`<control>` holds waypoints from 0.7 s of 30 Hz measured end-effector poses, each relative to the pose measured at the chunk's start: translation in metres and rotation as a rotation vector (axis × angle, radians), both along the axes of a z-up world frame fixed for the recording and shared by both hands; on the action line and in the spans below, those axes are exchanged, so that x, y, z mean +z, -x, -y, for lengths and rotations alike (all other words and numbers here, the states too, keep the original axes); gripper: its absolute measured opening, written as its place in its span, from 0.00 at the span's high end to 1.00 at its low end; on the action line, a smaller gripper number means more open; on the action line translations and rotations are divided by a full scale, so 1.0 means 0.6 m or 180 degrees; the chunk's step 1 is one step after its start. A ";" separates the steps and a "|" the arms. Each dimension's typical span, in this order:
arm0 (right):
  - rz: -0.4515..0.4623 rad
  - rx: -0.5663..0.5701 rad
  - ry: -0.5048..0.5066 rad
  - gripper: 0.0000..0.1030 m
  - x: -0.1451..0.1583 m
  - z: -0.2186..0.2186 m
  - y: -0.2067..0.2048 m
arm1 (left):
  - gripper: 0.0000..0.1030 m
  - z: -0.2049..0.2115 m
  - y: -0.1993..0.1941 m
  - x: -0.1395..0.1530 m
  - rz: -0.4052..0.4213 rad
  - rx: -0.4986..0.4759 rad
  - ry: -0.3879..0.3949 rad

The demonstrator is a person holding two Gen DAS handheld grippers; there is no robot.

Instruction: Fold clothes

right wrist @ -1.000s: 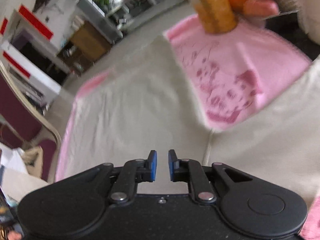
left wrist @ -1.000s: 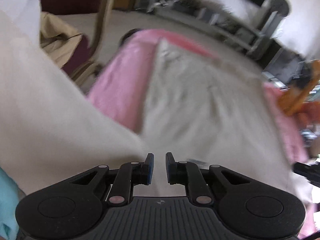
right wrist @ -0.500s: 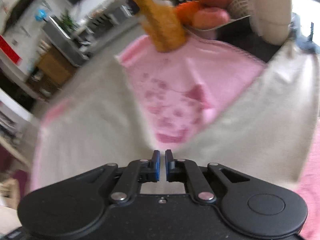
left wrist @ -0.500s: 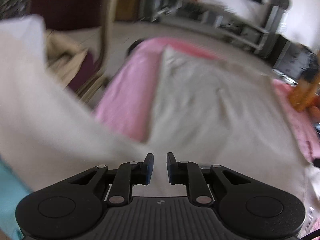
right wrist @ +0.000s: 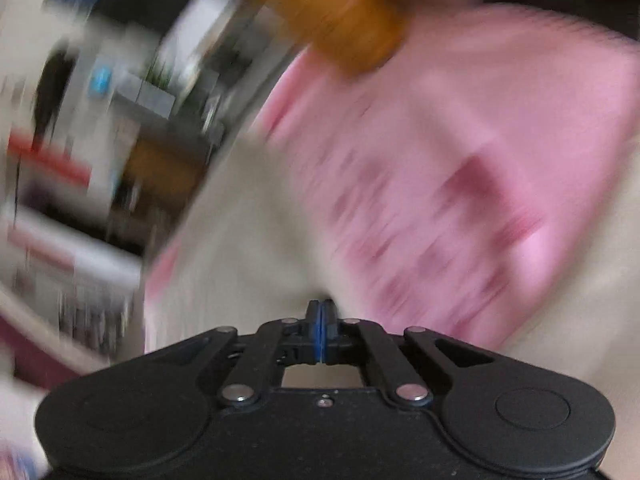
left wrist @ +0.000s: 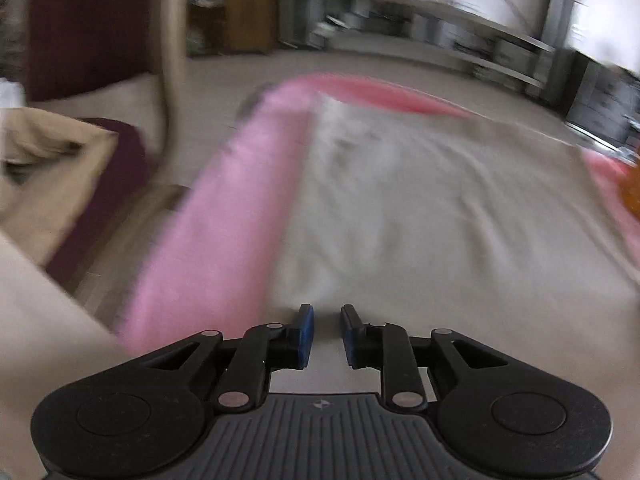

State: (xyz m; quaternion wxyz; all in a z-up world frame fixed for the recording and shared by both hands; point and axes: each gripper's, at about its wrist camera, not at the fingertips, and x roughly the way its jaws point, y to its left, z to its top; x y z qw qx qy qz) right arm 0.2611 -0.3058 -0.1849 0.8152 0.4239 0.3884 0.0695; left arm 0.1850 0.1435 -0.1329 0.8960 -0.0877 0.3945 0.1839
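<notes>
The left gripper (left wrist: 326,334) hung with jaws apart over the wrinkled beige garment (left wrist: 420,216); the right gripper (right wrist: 320,330) pinched its soft cloth above the pink fleecy blanket (right wrist: 460,152).

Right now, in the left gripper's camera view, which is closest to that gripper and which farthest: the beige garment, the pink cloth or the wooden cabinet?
1. Beige garment: directly ahead of the left gripper.
2. Pink cloth: to the left, under the garment.
3. Wooden cabinet: far off, upper left.

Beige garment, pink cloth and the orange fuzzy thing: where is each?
beige garment (left wrist: 420,208): left wrist view, its wrinkled middle.
pink cloth (left wrist: 224,216): left wrist view, the strip left of the garment.
orange fuzzy thing (right wrist: 344,28): right wrist view, its lower end.
</notes>
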 end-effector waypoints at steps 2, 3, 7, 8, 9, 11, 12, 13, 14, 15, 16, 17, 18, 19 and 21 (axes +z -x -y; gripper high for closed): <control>-0.0010 -0.0363 0.0085 0.94 0.000 0.022 0.001 | 0.85 -0.021 -0.004 0.007 0.0048 0.0194 0.0155; 0.0043 -0.0405 0.0052 0.94 0.010 0.023 0.003 | 0.88 -0.026 -0.005 0.016 0.0087 0.0216 0.0238; 0.0348 -0.0220 -0.0291 0.94 0.068 0.005 -0.001 | 0.86 -0.022 -0.017 0.062 0.0277 -0.0117 0.0605; 0.0461 -0.0047 -0.0228 0.94 0.088 -0.013 -0.009 | 0.85 -0.014 -0.028 0.067 0.0282 -0.0269 0.0666; 0.0571 0.0126 -0.0165 0.93 0.108 -0.032 -0.017 | 0.84 -0.004 -0.041 0.071 0.0277 -0.0425 0.0719; 0.0640 0.0470 -0.0107 0.89 0.119 -0.068 -0.034 | 0.83 0.024 -0.065 0.060 0.0196 -0.0665 0.0752; 0.0593 0.0646 -0.0140 0.89 0.111 -0.086 -0.047 | 0.84 0.037 -0.080 0.050 0.0142 -0.0755 0.0745; 0.0524 0.0785 -0.0171 0.89 0.098 -0.102 -0.059 | 0.85 0.050 -0.094 0.039 0.0089 -0.0844 0.0738; 0.0423 0.0918 -0.0231 0.89 0.078 -0.117 -0.071 | 0.88 0.062 -0.105 0.027 0.0067 -0.0921 0.0721; 0.0300 0.1029 -0.0331 0.89 0.051 -0.131 -0.081 | 0.90 0.074 -0.114 0.014 0.0057 -0.0992 0.0699; 0.0189 0.1122 -0.0414 0.90 0.027 -0.144 -0.092 | 0.90 0.081 -0.122 0.003 0.0070 -0.1042 0.0669; 0.0206 0.1026 -0.0322 0.90 0.025 -0.138 -0.096 | 0.90 0.086 -0.129 -0.008 0.0092 -0.1082 0.0634; 0.0223 0.0930 -0.0231 0.90 0.023 -0.131 -0.101 | 0.88 0.087 -0.138 -0.016 0.0153 -0.1072 0.0547; 0.0241 0.0834 -0.0140 1.00 0.021 -0.125 -0.106 | 0.88 0.080 -0.145 -0.019 0.0201 -0.0998 0.0507; 0.0275 0.0641 0.0042 1.00 0.017 -0.113 -0.116 | 0.89 0.059 -0.160 -0.020 0.0241 -0.0757 0.0419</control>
